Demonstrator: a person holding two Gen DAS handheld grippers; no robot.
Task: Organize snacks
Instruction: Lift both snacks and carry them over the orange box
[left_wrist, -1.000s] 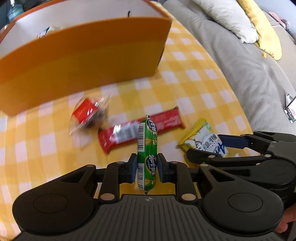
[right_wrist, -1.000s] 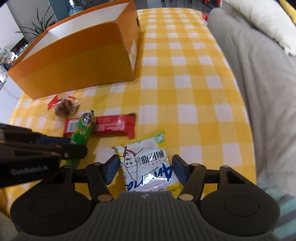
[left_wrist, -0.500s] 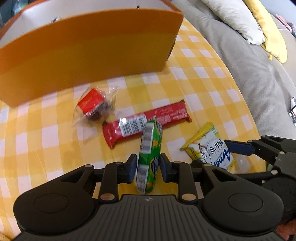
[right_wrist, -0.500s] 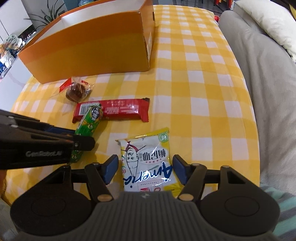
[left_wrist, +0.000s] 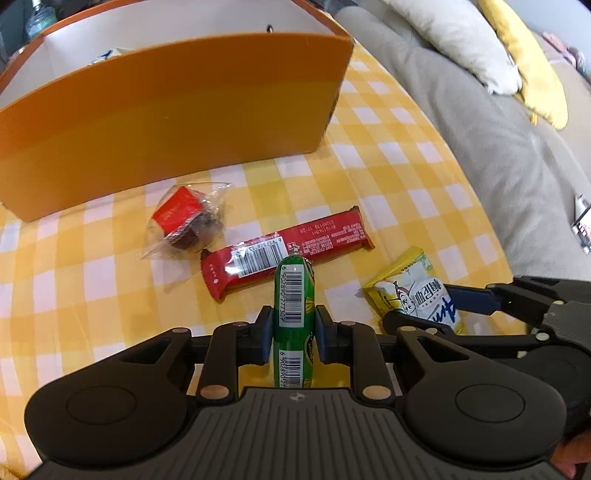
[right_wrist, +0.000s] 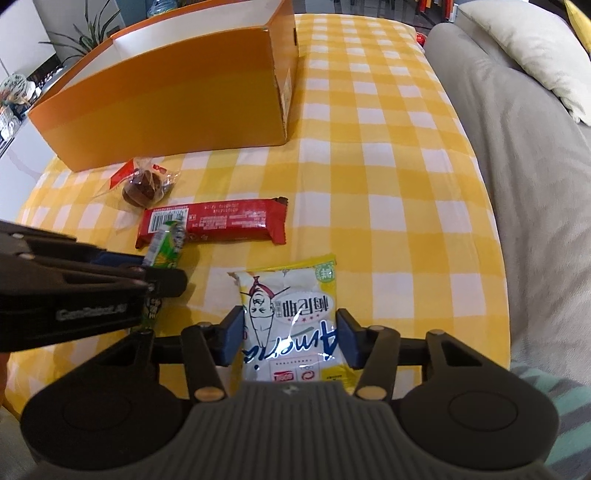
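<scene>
A green sausage stick (left_wrist: 295, 295) stands between the pads of my left gripper (left_wrist: 293, 321), whose jaws are closing and press on it. From the right wrist view the stick (right_wrist: 166, 247) pokes out past the left gripper (right_wrist: 155, 271). A yellow-and-white snack packet (right_wrist: 291, 306) lies flat on the checked cloth. My right gripper (right_wrist: 290, 332) is closing on it, and its pads meet the packet's two side edges. The left wrist view shows the same packet (left_wrist: 410, 288) between the right gripper (left_wrist: 432, 306) fingers.
A long red bar (left_wrist: 284, 254) and a small cake in clear wrap (left_wrist: 184, 225) lie just beyond the stick. Behind them stands an open orange box (left_wrist: 166, 110) with tall walls. A grey sofa (right_wrist: 535, 184) with cushions borders the table on the right.
Half a second ago the left jaws had loosened and the green stick leaned; now they pinch it again and it stands straight. The right jaws have narrowed onto the packet.
</scene>
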